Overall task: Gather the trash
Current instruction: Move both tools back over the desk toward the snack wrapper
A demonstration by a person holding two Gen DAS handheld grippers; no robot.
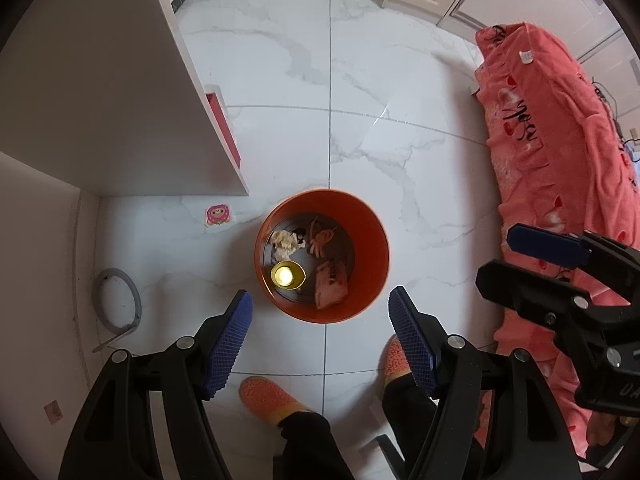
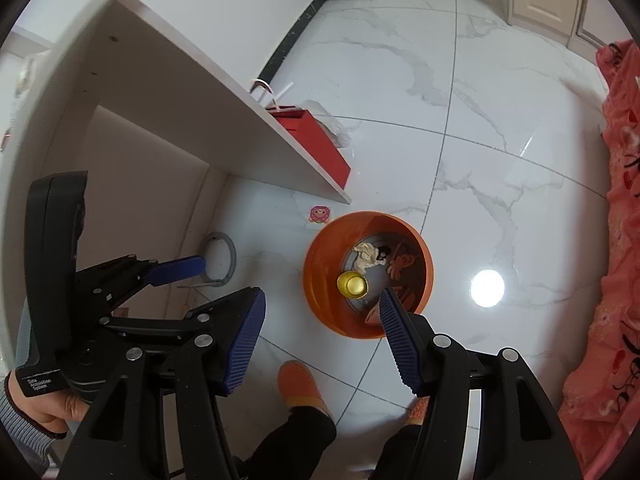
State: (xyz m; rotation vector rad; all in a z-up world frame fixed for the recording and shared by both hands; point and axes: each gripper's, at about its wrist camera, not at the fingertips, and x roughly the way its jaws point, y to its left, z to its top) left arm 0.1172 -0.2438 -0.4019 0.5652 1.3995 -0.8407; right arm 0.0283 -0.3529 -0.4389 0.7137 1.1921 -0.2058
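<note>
An orange trash bin [image 1: 378, 256] stands on the white marble floor; it also shows in the right wrist view [image 2: 316, 280]. Inside lie a gold cup [image 1: 287, 275], a crumpled tissue [image 1: 285, 240], orange peel strips [image 1: 320, 240] and a pink wrapper [image 1: 330, 283]. My left gripper [image 1: 320, 308] is open and empty, held above the bin's near rim. My right gripper [image 2: 322, 304] is open and empty, also above the bin. A small pink sticker [image 1: 216, 216] lies on the floor left of the bin, seen too in the right wrist view [image 2: 319, 214].
A white desk panel [image 1: 120, 100] stands at left with a red bag [image 2: 316, 142] behind it. A grey hose ring [image 1: 116, 300] lies by the wall. A pink-covered bed [image 1: 560, 160] fills the right. The person's orange slippers [image 1: 268, 398] are below the grippers.
</note>
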